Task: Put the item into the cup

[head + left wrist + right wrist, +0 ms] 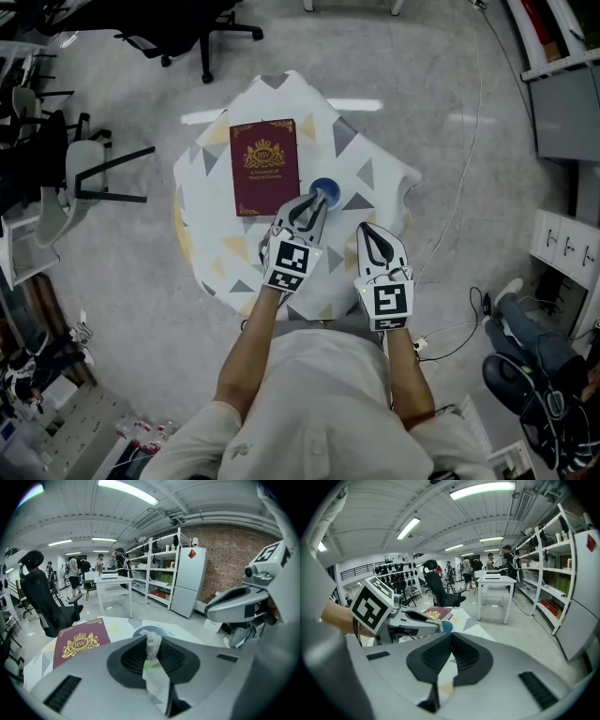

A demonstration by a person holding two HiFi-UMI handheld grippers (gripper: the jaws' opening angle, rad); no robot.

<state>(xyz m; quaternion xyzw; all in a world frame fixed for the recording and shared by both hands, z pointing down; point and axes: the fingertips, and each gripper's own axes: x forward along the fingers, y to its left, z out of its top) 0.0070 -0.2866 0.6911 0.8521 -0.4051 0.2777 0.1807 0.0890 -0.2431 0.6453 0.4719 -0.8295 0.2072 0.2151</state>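
Note:
A blue cup (325, 190) stands on the small table (211, 173) with a patterned cloth, just right of a maroon book (265, 166). My left gripper (317, 200) reaches to the cup's near rim and is shut on a crumpled white item (153, 641), which stands up between the pads. In the left gripper view the cup (138, 631) shows just behind the item. My right gripper (368, 228) hangs to the right of the left one, nearer to me, its jaws shut with nothing in them. In the right gripper view the left gripper (412, 622) points at the cup (447, 626).
The book (79, 644) takes up the table's left half. Office chairs (84, 183) stand on the floor at the left and far side. A cable (459, 202) runs across the floor at the right. White tables, shelves and people stand farther off in the room.

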